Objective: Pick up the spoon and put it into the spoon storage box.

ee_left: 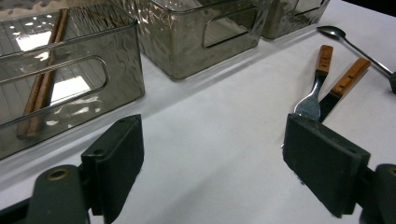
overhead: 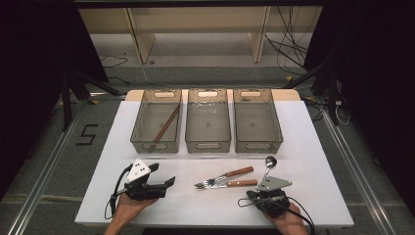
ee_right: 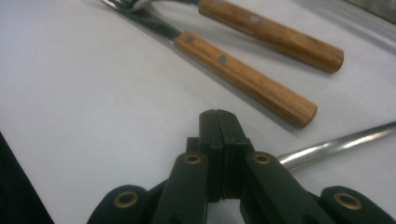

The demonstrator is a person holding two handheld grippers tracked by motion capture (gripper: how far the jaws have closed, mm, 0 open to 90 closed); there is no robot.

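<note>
A metal spoon (overhead: 269, 164) lies at the front right of the white table (overhead: 303, 147), bowl away from me. My right gripper (overhead: 267, 181) sits at the near end of the spoon's handle. In the right gripper view its jaws (ee_right: 218, 116) are pressed together with nothing showing between them, and the spoon handle (ee_right: 336, 142) runs out from behind the right jaw. A wooden-handled fork (overhead: 230, 175) and knife (overhead: 235, 183) lie crossed in the middle. My left gripper (overhead: 164, 174) rests at the front left, open and empty (ee_left: 212, 140), pointing toward the fork (ee_left: 317, 88).
Three smoky clear bins stand in a row at the back of the table: left (overhead: 155, 142), middle (overhead: 208, 143), right (overhead: 258, 143). Brown chopsticks (overhead: 165, 128) lie in the left bin. Black cables trail from both grippers near the table's front edge.
</note>
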